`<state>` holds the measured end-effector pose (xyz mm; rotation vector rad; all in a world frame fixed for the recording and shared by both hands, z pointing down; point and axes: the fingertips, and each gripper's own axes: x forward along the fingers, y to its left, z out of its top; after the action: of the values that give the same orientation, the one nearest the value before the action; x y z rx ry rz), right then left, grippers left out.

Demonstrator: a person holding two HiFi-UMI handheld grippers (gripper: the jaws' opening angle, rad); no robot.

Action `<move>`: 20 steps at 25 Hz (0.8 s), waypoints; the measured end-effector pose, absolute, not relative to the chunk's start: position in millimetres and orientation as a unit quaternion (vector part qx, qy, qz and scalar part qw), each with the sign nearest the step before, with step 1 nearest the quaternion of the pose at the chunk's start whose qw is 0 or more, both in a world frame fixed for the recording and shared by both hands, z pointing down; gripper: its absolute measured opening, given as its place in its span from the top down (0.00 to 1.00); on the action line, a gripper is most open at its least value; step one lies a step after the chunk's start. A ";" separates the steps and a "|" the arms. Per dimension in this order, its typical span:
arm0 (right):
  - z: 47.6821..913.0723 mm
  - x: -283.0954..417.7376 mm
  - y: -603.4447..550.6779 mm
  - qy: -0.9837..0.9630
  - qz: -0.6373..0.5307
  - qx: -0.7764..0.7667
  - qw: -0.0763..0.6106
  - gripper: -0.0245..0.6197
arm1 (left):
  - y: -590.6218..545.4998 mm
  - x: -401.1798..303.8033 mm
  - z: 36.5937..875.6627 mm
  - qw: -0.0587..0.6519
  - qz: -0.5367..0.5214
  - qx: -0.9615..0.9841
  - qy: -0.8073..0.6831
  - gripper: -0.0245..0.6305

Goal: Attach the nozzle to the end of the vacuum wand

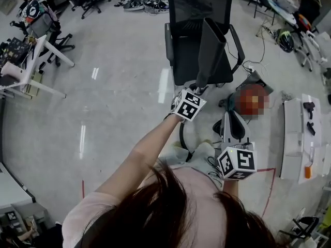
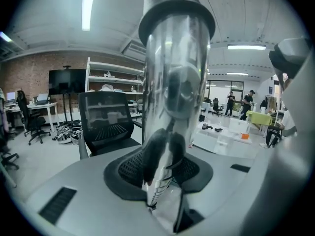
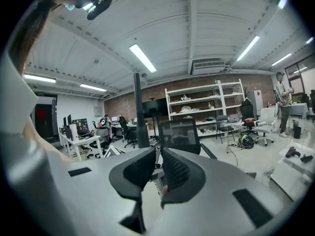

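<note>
Two grippers work low in the head view, beyond the person's hair and bare arm [image 1: 137,161]. Nearest, at lower right, the right gripper [image 3: 156,154] has its jaws drawn almost together, with a thin slit left between the pads and nothing in it. Just past it, at the centre, the left gripper [image 2: 166,146] pinches the lower shaft of an upright tube, which I take for the vacuum wand [image 1: 212,48]. A dark pad presses on either side, and the tube rises in front of the black office chair [image 1: 181,6] to a grey collar. The nozzle I cannot pick out in any view. The wand looks stiff, hollow and probably light, but its glossy skin may slide in the pads and its length would let it swing. A firm hold low on the shaft therefore seems right, leaving the collared end free; the nozzle would best be taken by its body, clear of the socket. No writing is readable on the wand, and the marker cubes [image 1: 189,106] bear only black-and-white squares. Farther off lie the pale floor [image 1: 114,87] and a white desk [image 1: 20,76] at upper left.
</note>
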<state>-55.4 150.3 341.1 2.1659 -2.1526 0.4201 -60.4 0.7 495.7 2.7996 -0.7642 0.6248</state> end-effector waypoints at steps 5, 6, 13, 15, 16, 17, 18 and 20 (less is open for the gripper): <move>345.9 -49.2 147.8 -0.709 0.141 0.690 0.026 0.87 | 3.0 -59.0 497.2 0.091 0.209 0.938 -0.261 0.75; 347.1 -46.3 147.5 -0.712 0.141 0.687 0.026 0.87 | 4.1 -57.6 497.7 0.091 0.210 0.937 -0.263 0.75; 351.9 -10.1 146.5 -0.734 0.142 0.663 0.029 0.88 | 19.7 -31.0 504.6 0.078 0.213 0.934 -0.277 0.75; 349.5 1.2 145.3 -0.739 0.143 0.658 0.033 0.88 | 23.1 -23.2 503.9 0.076 0.218 0.931 -0.283 0.76; 348.4 6.1 144.0 -0.741 0.143 0.655 0.037 0.88 | 23.6 -19.3 503.5 0.075 0.220 0.930 -0.285 0.76; 347.6 10.6 143.0 -0.743 0.141 0.653 0.041 0.89 | 23.7 -15.6 503.4 0.073 0.221 0.929 -0.286 0.76; 346.7 14.9 142.5 -0.744 0.139 0.652 0.045 0.91 | 23.8 -12.5 503.3 0.073 0.222 0.929 -0.288 0.76; 344.8 22.7 143.5 -0.748 0.137 0.648 0.049 0.92 | 24.8 -7.4 502.7 0.075 0.223 0.927 -0.293 0.76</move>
<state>22.7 143.5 344.8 1.9745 -2.2775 0.4169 -7.4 24.8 502.7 2.7795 -0.8794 0.6697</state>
